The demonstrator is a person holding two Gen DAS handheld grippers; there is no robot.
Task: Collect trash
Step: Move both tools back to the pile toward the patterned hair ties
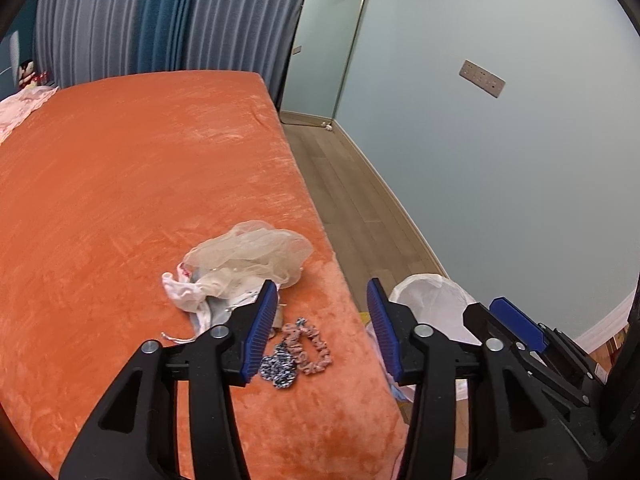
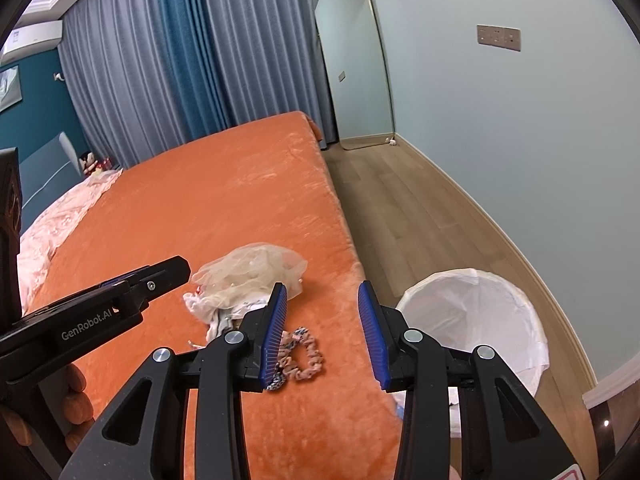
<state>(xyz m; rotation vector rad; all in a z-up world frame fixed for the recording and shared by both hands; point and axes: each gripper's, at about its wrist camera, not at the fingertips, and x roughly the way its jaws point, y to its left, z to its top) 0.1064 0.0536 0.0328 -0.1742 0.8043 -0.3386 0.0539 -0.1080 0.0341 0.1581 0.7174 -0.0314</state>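
Note:
Near the corner of the orange bed (image 1: pixel 120 200) lies a pile of litter: a crumpled translucent bag (image 1: pixel 248 256), a scrunched white cloth or tissue (image 1: pixel 184 292), a pink patterned scrunchie (image 1: pixel 310 346) and a dark speckled one (image 1: pixel 280 368). My left gripper (image 1: pixel 322 292) hovers open over the bed's edge, just right of the pile, with nothing between its pads. My right gripper (image 2: pixel 322 286) is open too and empty, with the pink scrunchie (image 2: pixel 306 354) below it. A bin with a white liner (image 2: pixel 476 320) stands on the floor beside the bed. My left gripper's finger (image 2: pixel 168 274) shows at the left.
Wooden floor (image 2: pixel 400 208) runs between the bed and a pale wall. A tall mirror (image 2: pixel 356 68) leans in the far corner by grey and blue curtains (image 2: pixel 180 60). A pink quilt (image 2: pixel 60 220) covers the bed's far left. A hand (image 2: pixel 76 396) holds the left gripper.

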